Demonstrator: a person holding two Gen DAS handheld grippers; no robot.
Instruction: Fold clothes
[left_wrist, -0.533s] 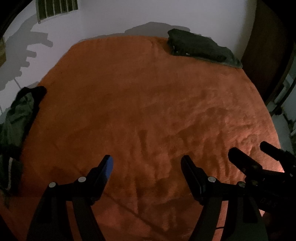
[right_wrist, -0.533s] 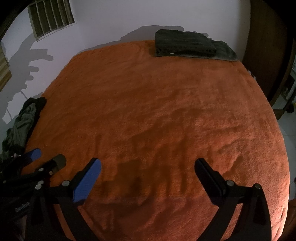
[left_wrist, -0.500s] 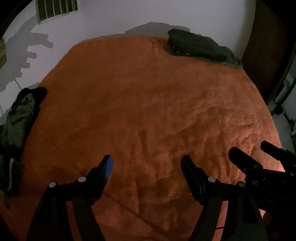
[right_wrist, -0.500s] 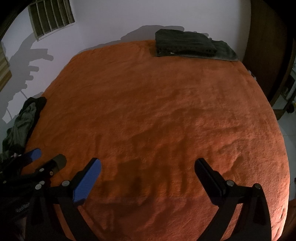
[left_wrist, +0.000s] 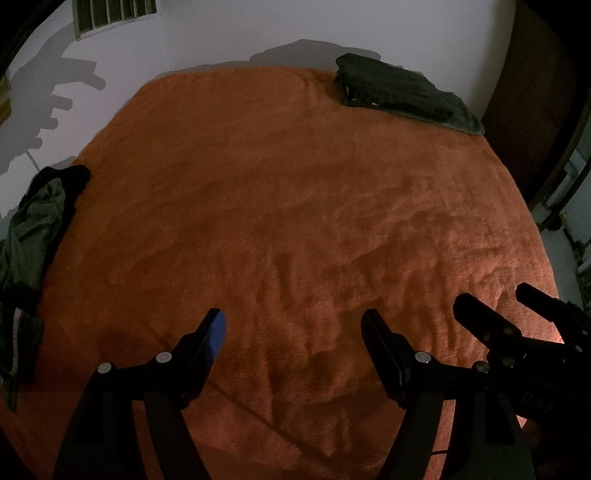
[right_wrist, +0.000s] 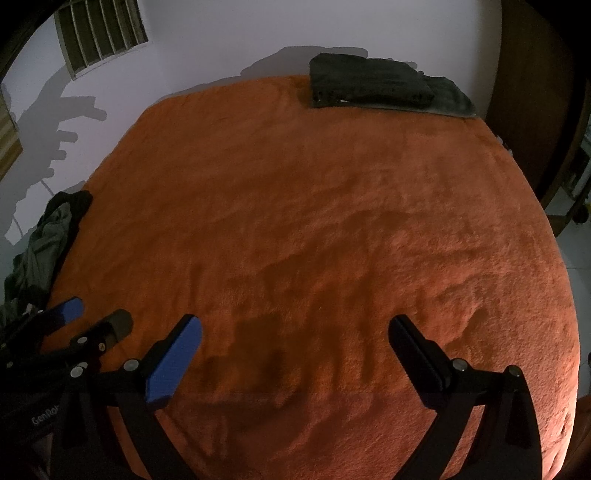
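Observation:
A crumpled pile of dark clothes (left_wrist: 33, 236) lies at the bed's left edge; it also shows in the right wrist view (right_wrist: 48, 243). A folded dark stack (left_wrist: 399, 92) sits at the far right corner of the orange bed (left_wrist: 280, 192), also seen in the right wrist view (right_wrist: 373, 86). My left gripper (left_wrist: 293, 326) is open and empty above the near part of the bed. My right gripper (right_wrist: 295, 332) is open and empty beside it. Each gripper shows in the other's view: the right one (left_wrist: 517, 306) at the right, the left one (right_wrist: 96, 314) at the left.
A white wall (right_wrist: 229, 40) with a barred vent (right_wrist: 99, 37) stands behind the bed. A dark wooden door or wardrobe (left_wrist: 543, 92) is at the right, with pale floor (right_wrist: 576, 243) beyond the bed's right edge.

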